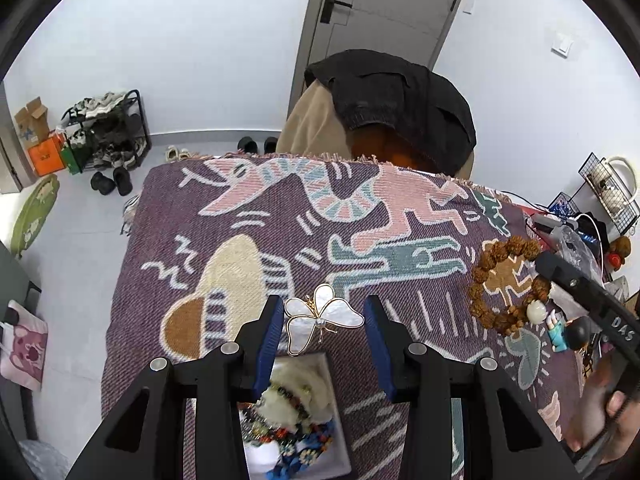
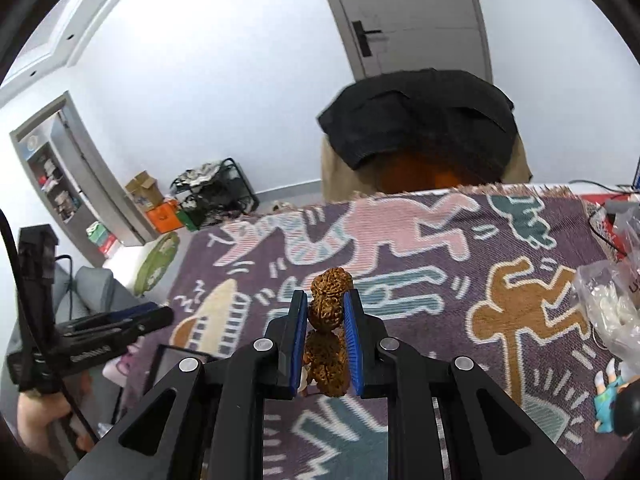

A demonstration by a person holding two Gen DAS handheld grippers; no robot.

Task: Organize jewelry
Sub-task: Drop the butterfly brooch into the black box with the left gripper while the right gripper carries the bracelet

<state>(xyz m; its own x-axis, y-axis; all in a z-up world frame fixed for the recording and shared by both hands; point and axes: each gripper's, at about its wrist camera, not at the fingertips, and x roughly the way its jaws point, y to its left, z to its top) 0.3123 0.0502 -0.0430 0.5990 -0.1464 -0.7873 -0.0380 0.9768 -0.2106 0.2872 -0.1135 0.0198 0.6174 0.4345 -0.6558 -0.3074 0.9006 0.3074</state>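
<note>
Mother-of-pearl, gold-edged: in the left wrist view we note a butterfly brooch (image 1: pixel 320 318) between the blue pads of the left gripper (image 1: pixel 323 322). The jaws stand partly apart and one wing touches the left pad; whether the brooch is pinched or merely lies on the woven blanket (image 1: pixel 248 216) we cannot tell. Its wingspan runs roughly across the jaws. Just below sits an open white box (image 1: pixel 320 364) already holding beaded pieces. Far right, a brown bead bracelet (image 1: pixel 506 284) hangs as a ring from the right gripper.

In the right wrist view the right gripper (image 2: pixel 326 330) is closed narrowly on that bracelet, beads stacked along the fingers.

We judge the step to be carrying pieces to the box; next, each must be brought over it and let go.
</note>
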